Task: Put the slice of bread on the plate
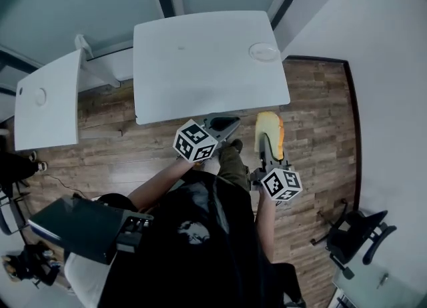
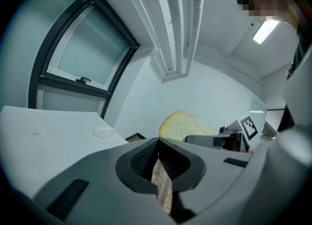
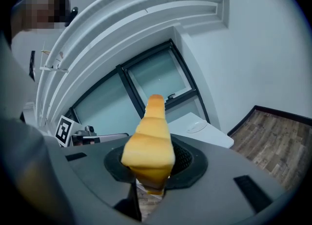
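Observation:
A yellow-crusted slice of bread (image 1: 269,131) stands on edge in my right gripper (image 1: 267,145), which is shut on it over the wooden floor, short of the near edge of the white table (image 1: 200,67). In the right gripper view the bread (image 3: 148,139) fills the space between the jaws. The small clear plate (image 1: 264,51) sits at the table's far right corner, and shows ahead as the plate (image 3: 196,127) and the plate (image 2: 104,132). My left gripper (image 1: 224,125) hangs beside the bread at the table's near edge, shut and empty (image 2: 157,146).
A second white table (image 1: 47,100) stands to the left. An office chair (image 1: 353,237) sits at the lower right. A white wall runs along the right side, and windows lie beyond the tables.

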A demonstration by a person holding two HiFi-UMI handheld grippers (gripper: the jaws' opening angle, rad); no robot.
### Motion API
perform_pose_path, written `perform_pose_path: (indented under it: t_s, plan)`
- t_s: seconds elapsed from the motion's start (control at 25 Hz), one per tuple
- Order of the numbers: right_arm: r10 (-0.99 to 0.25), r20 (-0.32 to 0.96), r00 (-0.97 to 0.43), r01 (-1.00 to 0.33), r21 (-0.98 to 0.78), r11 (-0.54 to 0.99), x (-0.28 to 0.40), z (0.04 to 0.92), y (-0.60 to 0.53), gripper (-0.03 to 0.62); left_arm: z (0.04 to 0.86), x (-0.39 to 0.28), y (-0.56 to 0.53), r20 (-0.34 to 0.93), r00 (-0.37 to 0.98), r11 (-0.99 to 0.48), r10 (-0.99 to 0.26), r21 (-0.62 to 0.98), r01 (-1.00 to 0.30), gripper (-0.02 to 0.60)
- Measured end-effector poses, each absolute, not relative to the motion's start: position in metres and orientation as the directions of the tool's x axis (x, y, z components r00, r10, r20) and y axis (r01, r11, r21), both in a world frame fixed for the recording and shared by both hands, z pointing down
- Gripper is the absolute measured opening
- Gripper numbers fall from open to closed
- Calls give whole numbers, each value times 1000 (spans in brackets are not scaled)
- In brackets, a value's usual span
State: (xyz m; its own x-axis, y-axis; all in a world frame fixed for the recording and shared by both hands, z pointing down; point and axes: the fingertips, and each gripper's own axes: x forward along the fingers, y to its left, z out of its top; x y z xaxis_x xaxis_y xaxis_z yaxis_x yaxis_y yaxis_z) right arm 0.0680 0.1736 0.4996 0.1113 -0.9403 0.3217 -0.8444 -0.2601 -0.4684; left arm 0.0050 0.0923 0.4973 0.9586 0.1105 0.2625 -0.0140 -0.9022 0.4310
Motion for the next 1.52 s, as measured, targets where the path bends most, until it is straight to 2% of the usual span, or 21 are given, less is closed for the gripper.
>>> perform_pose_path:
  t_s: [0.32,0.52,0.92,1.2,1.36,1.52]
  plan:
    - [-942,337,-5,-882,-445,-154,164,517,106,95,521,98,39,305,952,-904,29,414,-105,6]
    - [-909,399,-121,-917,-395,-51,214,542,66,95,546,149,11,351,936,-887,-36,421,-192,6]
    - [-805,545,-232,-960,-264,98,255,600,-10,95,608,187,-45,472,877,-878,-90,378,-293,6]
    - [-735,655,-173,-979,-32,203,281,653,-68,95,651,206,-78,519,851,-866,-76,389,-314,6]
    - [-682,718,-142,-946,105,307,294,690,-96,95,673,217,-101,523,847,-841,-94,414,-349,6]
    - [-676,735,-47,-888,279,365,319,709,-132,95,685,225,-132,528,838,-800,-135,441,-407,6]
